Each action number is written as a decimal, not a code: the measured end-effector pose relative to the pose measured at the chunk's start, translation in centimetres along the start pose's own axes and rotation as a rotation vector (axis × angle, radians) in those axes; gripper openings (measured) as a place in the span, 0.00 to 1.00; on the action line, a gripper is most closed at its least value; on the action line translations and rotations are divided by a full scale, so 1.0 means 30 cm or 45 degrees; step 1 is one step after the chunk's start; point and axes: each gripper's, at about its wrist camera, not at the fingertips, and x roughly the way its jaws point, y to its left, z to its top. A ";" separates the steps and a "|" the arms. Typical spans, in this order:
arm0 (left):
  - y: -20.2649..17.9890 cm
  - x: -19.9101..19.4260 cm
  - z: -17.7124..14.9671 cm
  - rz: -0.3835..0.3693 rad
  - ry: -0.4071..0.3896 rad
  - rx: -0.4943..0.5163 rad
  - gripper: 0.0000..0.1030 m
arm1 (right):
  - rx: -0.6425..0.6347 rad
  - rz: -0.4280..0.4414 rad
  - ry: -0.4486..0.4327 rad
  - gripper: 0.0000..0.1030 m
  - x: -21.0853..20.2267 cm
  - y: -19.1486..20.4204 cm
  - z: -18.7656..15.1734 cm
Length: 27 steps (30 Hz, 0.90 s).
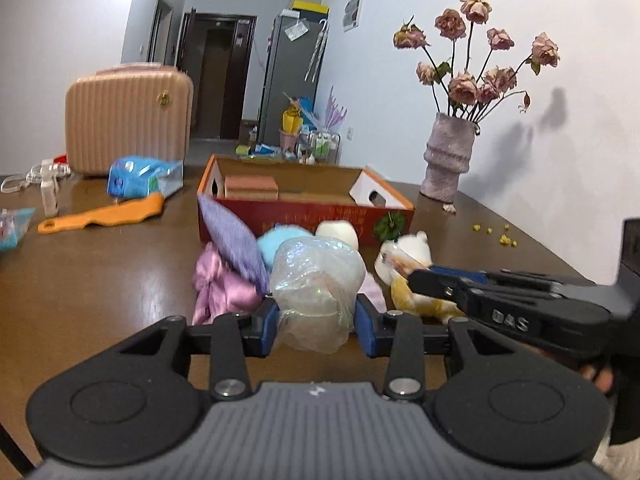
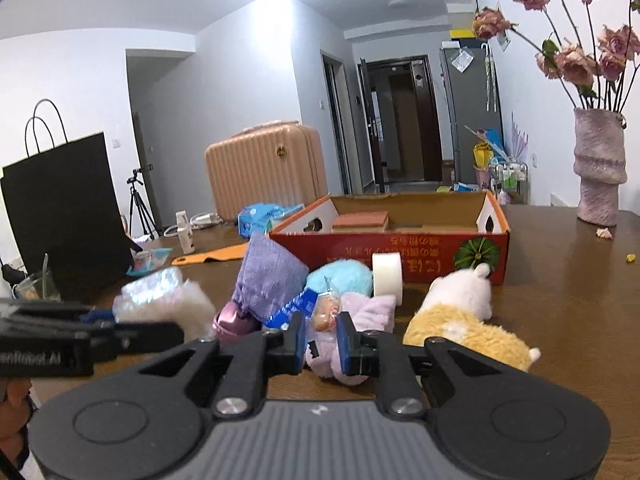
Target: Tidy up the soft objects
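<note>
My left gripper (image 1: 316, 320) is shut on a soft white item in a clear shiny plastic bag (image 1: 316, 280), held above the table. My right gripper (image 2: 319, 336) is shut on a small wrapped snack packet (image 2: 325, 314), just above a lilac cloth (image 2: 360, 316). A pile of soft things lies in front of a red cardboard box (image 2: 400, 258): a purple cushion (image 2: 268, 276), a blue fluffy ball (image 2: 344, 278), a pink satin item (image 1: 220, 288), a white roll (image 2: 387, 276) and a yellow-white plush toy (image 2: 460, 316). The box holds a brown sponge block (image 1: 250, 187).
A pink suitcase (image 1: 128, 120), a blue packet (image 1: 140, 176), an orange comb (image 1: 104, 214) and a white bottle (image 1: 50, 190) sit at the left. A vase of dried roses (image 1: 450, 156) stands at the right back. A black paper bag (image 2: 64, 216) stands far left.
</note>
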 end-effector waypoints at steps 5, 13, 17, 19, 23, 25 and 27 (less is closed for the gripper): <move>0.001 0.096 0.162 0.012 0.001 0.051 0.38 | -0.070 -0.007 -0.049 0.16 0.025 -0.055 0.101; 0.043 0.526 0.546 -0.108 0.104 0.039 0.39 | 0.091 0.098 0.028 0.16 0.359 -0.308 0.444; 0.077 0.830 0.676 -0.100 0.223 -0.047 0.39 | 0.250 0.080 0.117 0.16 0.621 -0.445 0.565; 0.103 0.971 0.704 -0.092 0.260 -0.094 0.39 | 0.252 -0.010 0.170 0.16 0.764 -0.493 0.593; 0.187 1.220 0.718 -0.103 0.383 -0.248 0.39 | 0.312 -0.073 0.304 0.16 1.010 -0.577 0.595; 0.213 1.309 0.704 -0.104 0.402 -0.258 0.40 | 0.363 -0.065 0.357 0.17 1.108 -0.612 0.585; 0.238 1.363 0.676 -0.030 0.375 -0.255 0.53 | 0.375 -0.085 0.400 0.18 1.178 -0.635 0.565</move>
